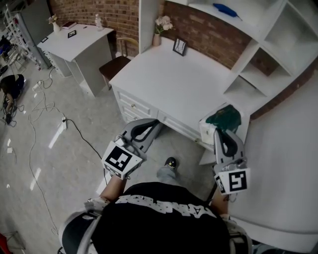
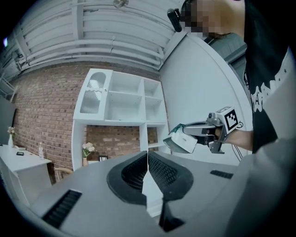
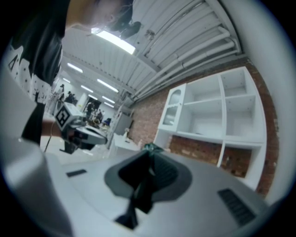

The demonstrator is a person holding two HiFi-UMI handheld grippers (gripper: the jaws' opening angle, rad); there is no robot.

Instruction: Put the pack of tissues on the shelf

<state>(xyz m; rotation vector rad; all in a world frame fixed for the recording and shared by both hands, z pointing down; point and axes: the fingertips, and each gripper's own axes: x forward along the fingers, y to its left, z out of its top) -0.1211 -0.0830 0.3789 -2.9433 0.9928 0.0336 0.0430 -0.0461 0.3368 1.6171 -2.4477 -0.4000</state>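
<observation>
The pack of tissues (image 1: pixel 222 120), white with a dark green top, is clamped in my right gripper (image 1: pixel 221 131) over the right front corner of the white desk (image 1: pixel 169 82). In the left gripper view the pack (image 2: pixel 181 139) hangs in front of the white shelf unit (image 2: pixel 121 101). In the right gripper view only the pack's green edge (image 3: pixel 150 148) shows between the pads of the right gripper (image 3: pixel 149 159). My left gripper (image 1: pixel 153 125) is held level before the desk drawers, and in its own view the left gripper (image 2: pixel 148 158) is shut with nothing in it.
On the desk's back stand a flower vase (image 1: pixel 160 27) and a small picture frame (image 1: pixel 179 46). The shelf compartments (image 1: pixel 258 69) rise at the desk's right, a blue thing (image 1: pixel 226 10) on top. A chair (image 1: pixel 117 62), a second table (image 1: pixel 79 42) and floor cables (image 1: pixel 44 99) are at left.
</observation>
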